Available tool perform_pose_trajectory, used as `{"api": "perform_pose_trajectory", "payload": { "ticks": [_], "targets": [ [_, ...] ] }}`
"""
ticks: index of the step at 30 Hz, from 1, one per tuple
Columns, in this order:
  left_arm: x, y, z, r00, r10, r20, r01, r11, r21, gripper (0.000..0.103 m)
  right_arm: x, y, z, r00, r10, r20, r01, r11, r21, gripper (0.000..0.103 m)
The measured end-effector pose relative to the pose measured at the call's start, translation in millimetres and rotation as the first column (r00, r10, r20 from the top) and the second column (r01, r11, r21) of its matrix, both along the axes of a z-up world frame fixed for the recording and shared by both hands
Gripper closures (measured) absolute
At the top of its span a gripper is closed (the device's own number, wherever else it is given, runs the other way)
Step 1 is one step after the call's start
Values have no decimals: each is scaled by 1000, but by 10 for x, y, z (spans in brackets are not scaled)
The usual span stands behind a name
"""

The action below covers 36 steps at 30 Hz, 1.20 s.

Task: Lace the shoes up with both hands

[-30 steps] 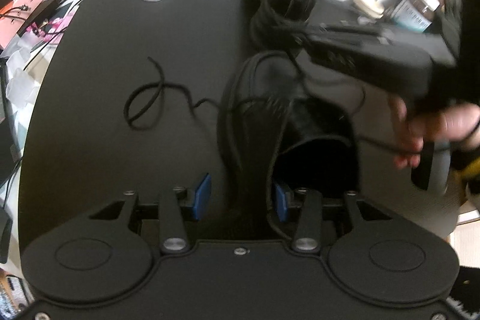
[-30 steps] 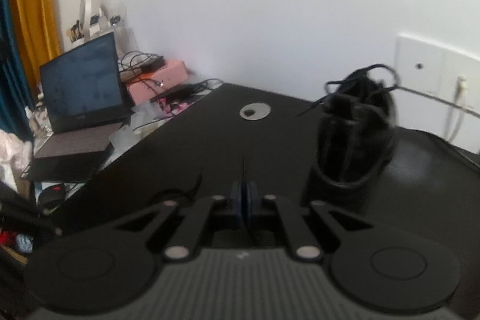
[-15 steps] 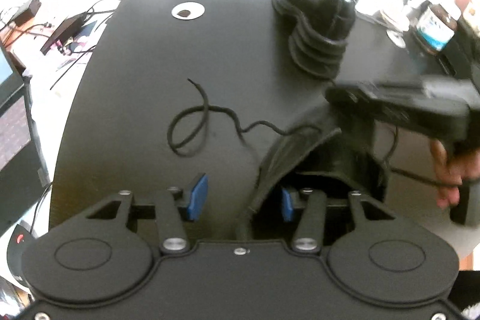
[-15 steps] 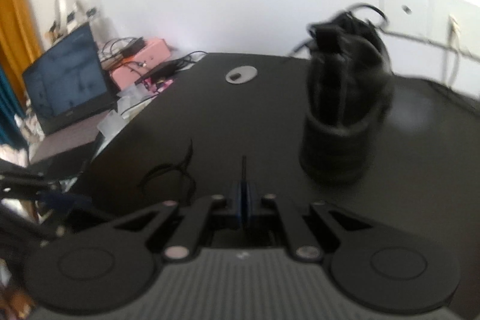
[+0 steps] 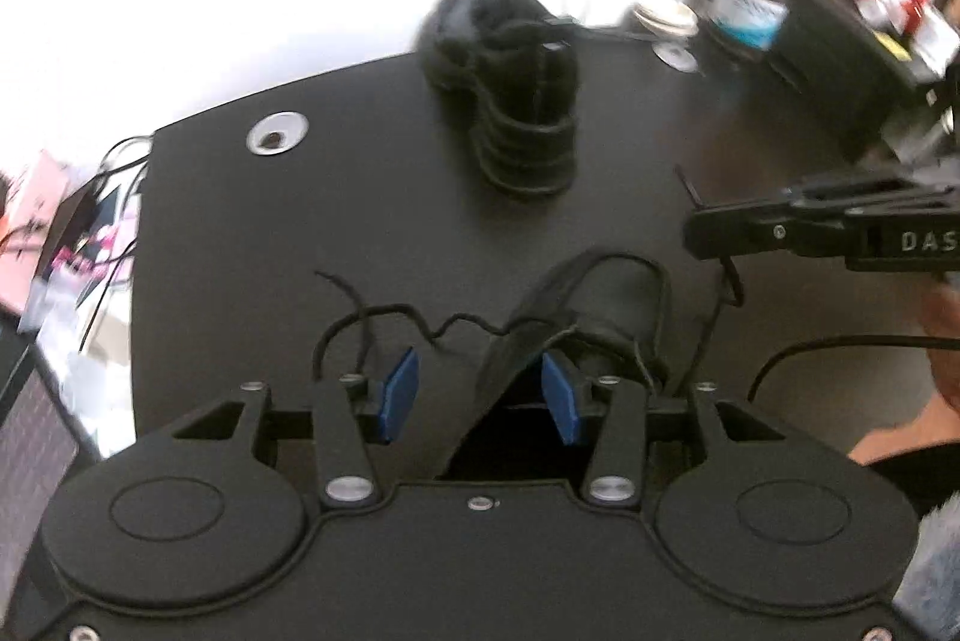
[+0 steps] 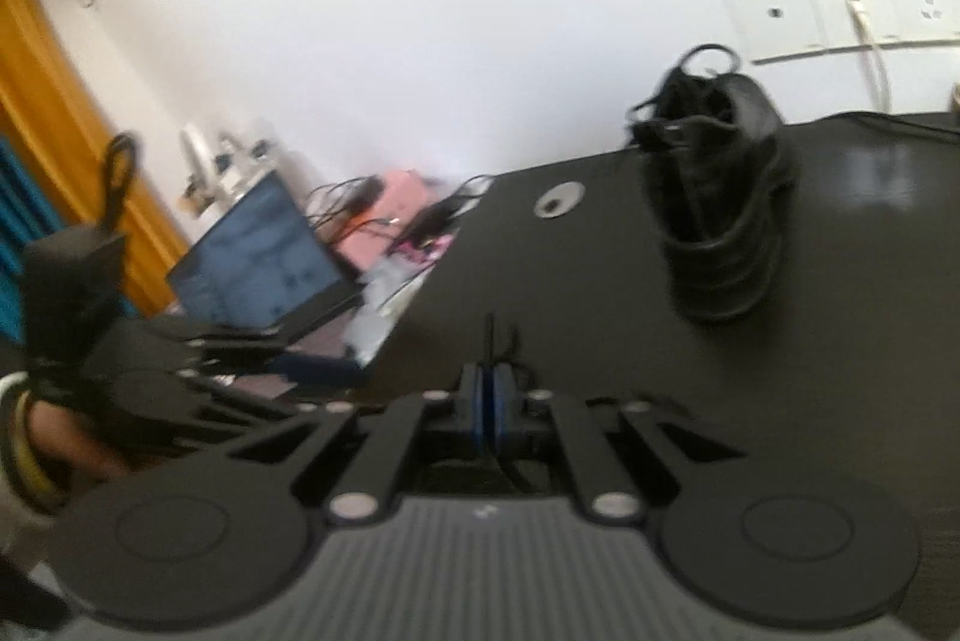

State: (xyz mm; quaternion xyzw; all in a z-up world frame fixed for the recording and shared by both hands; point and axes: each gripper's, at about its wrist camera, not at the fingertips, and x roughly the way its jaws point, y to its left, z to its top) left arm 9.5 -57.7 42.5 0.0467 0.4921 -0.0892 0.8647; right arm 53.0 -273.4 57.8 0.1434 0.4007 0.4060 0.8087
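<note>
- Where the left wrist view looks down, a black shoe (image 5: pixel 606 305) lies low in the middle of the frame, soft and floppy, with its side flap standing up.
- A thin black lace (image 5: pixel 384 311) runs out of the shoe to the left in wiggles and a loop on the black table (image 5: pixel 300 233).
- The left gripper (image 5: pixel 480 389) has its blue pads partly open; the shoe's flap is between them and looks pressed against the right pad, but a firm hold cannot be told.
- The right gripper (image 5: pixel 696 233) comes in from the right edge, just above the shoe; its tip is squeezed tight on the other end of the lace.
- Seen from the right wrist view, the right gripper (image 6: pixel 487 401) has its blue pads pushed together with a thin black lace end (image 6: pixel 489 335) sticking up from them.
- A second black shoe (image 5: pixel 510 101) stands near the top middle, well apart from both grippers.
</note>
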Motion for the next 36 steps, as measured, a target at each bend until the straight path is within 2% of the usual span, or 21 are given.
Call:
{"api": "perform_pose_trajectory", "payload": {
  "ticks": [2, 5, 9, 13, 15, 20, 23, 29, 36],
  "targets": [
    [29, -9, -35, 1000, -8, -1, 8, 1000, -2, 59, -48, 108, 25, 1000, 27, 10, -27, 1000, -11, 99],
    [91, 60, -97, 1000, 22, -9, -23, 999, -47, 63, -63, 266, 6, 999, 53, -1, -53, 998, -43, 99],
    [150, 233, -166, 996, 86, -28, -89, 986, -140, 64, -85, 465, -66, 994, 108, -15, -109, 988, -111, 99],
    [186, 446, -234, 987, 151, -62, -162, 956, -246, 63, 2, 605, -121, 988, 139, -63, -148, 973, -178, 99],
    [199, 521, -264, 982, 174, -76, -188, 940, -285, 63, 99, 659, -148, 983, 146, -115, -167, 965, -200, 99],
    [182, 668, -339, 972, 211, -104, -235, 901, -366, 63, 301, 824, -206, 953, 214, -213, -263, 934, -242, 99],
    [164, 712, -372, 968, 223, -111, -249, 884, -396, 63, 386, 921, -216, 934, 252, -253, -319, 909, -270, 99],
    [141, 756, -401, 967, 231, -111, -256, 867, -427, 62, 476, 1042, -235, 911, 273, -309, -367, 880, -303, 99],
    [149, 808, -430, 965, 236, -118, -263, 854, -449, 61, 491, 1137, -238, 901, 296, -316, -399, 852, -339, 99]
  ]
}}
